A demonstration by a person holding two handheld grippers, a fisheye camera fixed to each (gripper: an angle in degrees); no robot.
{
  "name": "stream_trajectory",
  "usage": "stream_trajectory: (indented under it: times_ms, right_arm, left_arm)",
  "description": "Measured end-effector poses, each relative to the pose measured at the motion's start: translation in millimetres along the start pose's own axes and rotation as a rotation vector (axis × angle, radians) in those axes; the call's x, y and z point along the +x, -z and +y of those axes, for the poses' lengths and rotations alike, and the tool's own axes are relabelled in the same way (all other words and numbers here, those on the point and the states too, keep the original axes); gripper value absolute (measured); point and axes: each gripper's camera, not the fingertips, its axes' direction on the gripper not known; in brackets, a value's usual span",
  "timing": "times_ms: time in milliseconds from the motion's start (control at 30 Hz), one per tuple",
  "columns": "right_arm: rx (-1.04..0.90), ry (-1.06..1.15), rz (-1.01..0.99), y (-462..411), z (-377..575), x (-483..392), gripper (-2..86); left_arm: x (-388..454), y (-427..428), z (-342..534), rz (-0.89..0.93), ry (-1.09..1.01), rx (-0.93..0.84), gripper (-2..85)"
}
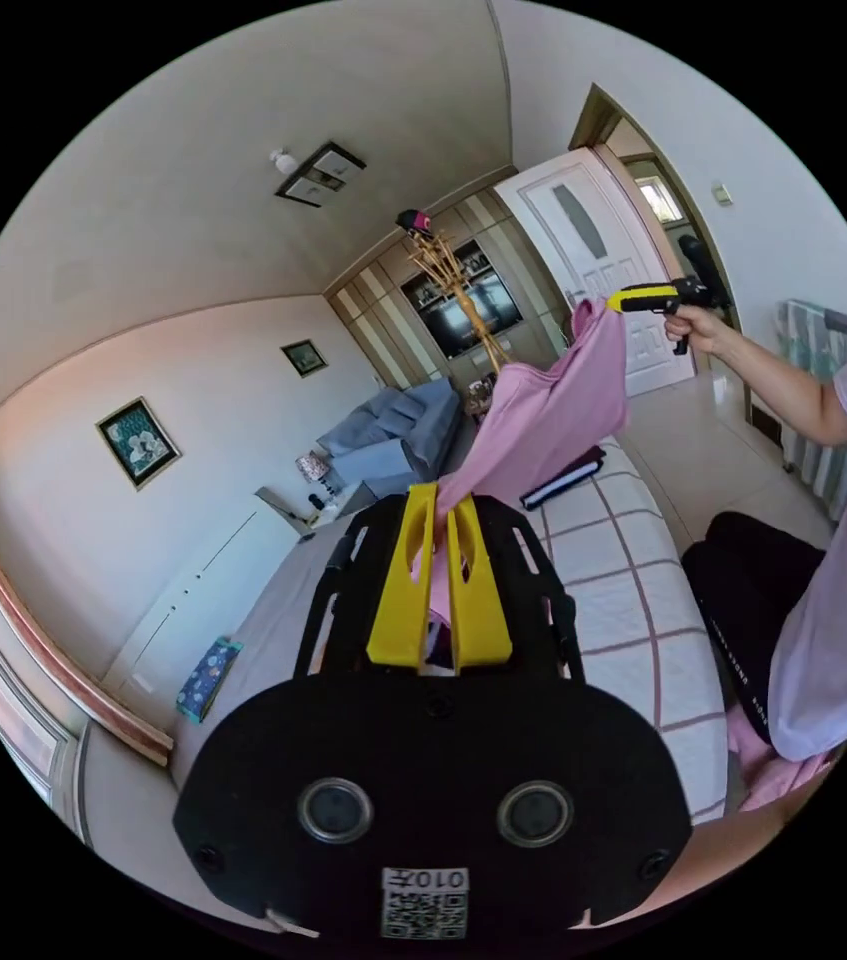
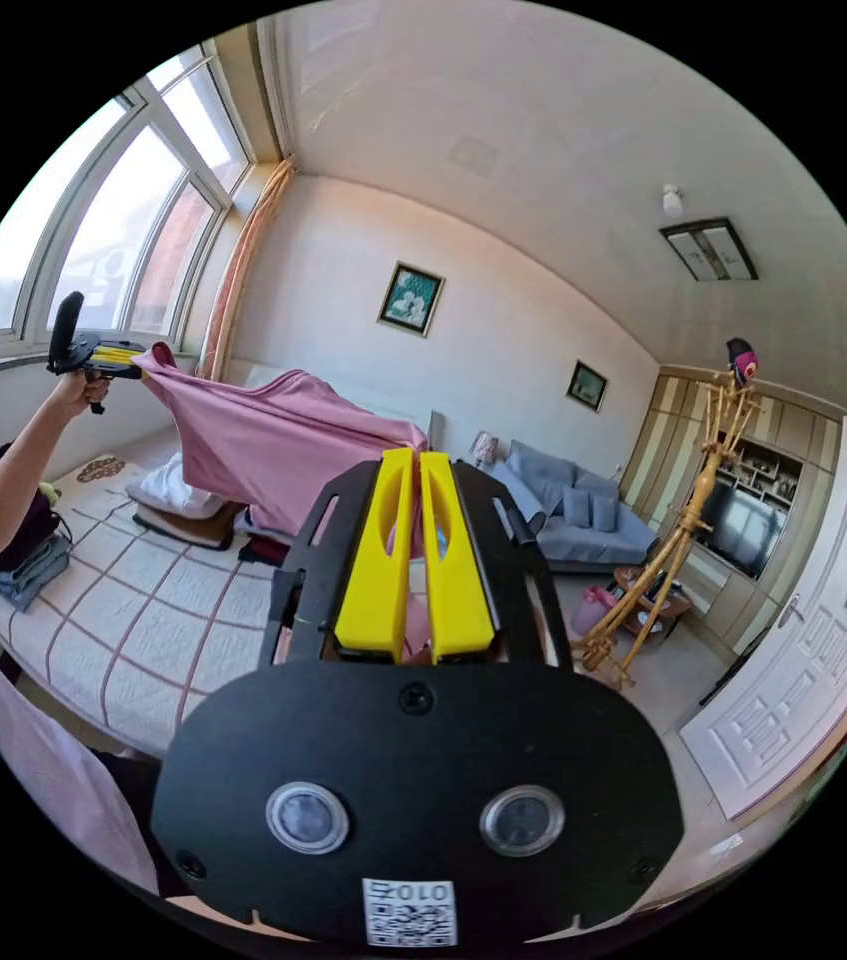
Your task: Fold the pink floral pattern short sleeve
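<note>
The left claw is clamped on one edge of the pink shirt; the right claw grips another. The shirt hangs stretched between them, above the bed. No fold looks made yet; laying out and folding remain.

**Daylit room, strong fisheye bend**

Both views are bright with soft daylight. In the right gripper view the window up and to the left of the jaws is blown out to white glare. Shadows are faint and diffuse. Lines bow hard toward the black circular rim; the door right of the jaws curves visibly. Focus is sharp throughout, without motion blur.
</note>
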Motion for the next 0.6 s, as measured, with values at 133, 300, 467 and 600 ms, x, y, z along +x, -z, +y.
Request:
stream_trajectory:
  times_ms: [133,300,467,600]
  right_arm:
    - [-0.216,-0.08,-0.113,-68,101,-2,1.2]
    - [-0.451,-0.166,-0.225,-129,199,-22,1.1]
    - [-0.58,-0.153,-0.29,-143,240,-47,1.2]
    - [-0.604,-0.22,-0.305,-128,246,-26,1.2]
  left_arm:
    - [76,-35,74,0.102,-0.107,-0.134,-0.4]
    - [165,-100,184,0.21,-0.055,-0.45,-0.3]
    - [197,-106,244,0.26,0.039,-0.603,-0.4]
    - [196,-74,243,0.25,0.052,-0.575,-0.4]
